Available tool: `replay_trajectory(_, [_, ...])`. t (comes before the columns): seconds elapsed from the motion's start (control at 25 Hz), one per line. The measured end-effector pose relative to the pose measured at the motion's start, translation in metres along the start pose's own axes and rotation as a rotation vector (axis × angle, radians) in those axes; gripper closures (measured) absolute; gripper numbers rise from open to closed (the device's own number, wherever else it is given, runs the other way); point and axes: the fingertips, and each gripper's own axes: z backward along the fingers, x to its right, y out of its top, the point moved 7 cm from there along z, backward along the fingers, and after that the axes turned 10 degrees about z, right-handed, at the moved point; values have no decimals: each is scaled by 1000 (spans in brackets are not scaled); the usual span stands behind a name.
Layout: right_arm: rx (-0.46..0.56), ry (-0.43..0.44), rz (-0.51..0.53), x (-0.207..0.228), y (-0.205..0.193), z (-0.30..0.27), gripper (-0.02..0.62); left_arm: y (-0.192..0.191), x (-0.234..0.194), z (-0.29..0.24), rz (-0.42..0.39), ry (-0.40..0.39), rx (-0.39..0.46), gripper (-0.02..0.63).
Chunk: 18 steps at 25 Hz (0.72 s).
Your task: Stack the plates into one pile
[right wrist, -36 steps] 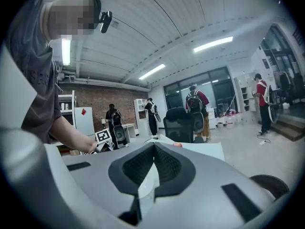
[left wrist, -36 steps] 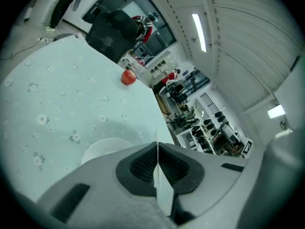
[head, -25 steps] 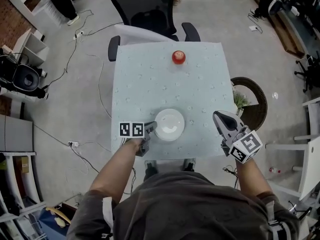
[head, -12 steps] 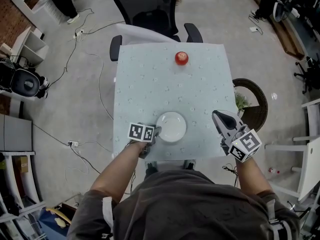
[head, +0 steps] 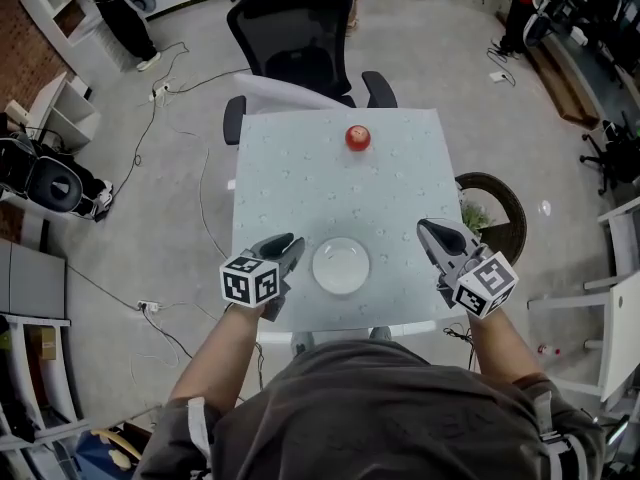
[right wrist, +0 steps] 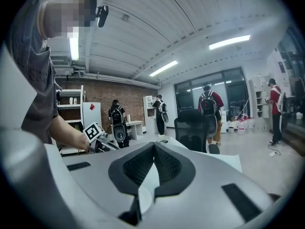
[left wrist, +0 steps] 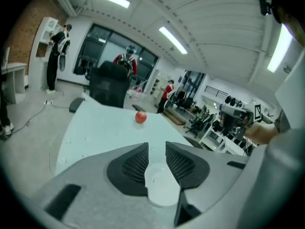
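Plate pile (head: pixel 340 266) between left claw (head: pixel 288 243) and right claw (head: pixel 427 230).

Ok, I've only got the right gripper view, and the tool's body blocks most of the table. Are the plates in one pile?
Observer: Yes. The head view shows a single white pile of plates near the front edge of the table, and no loose plate elsewhere.
Operator: And the other tool?
Observer: The left tool is beside the pile on its left, not gripping it. Its jaws have just been opening and stand apart with nothing between them.
Operator: Anything else on there?
Observer: A red apple near the far edge.
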Motion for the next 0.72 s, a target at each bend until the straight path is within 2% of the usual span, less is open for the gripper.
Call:
replay_trajectory(0.24, [14,-3,27,-4,26,5,601,61,49,67,-184,-69,265,546])
replay_trajectory(0.4, [19,0,27,-7,44,3,601,85,71,109,-283,-60,392,576])
replay_trajectory(0.56, [31,-7,42,-7,61,0,601,99,80,144,-327,-24,503,600])
replay_trajectory(0.72, [46,-26,50,-5,73,1,603,99,81,161,-339,1,537,600])
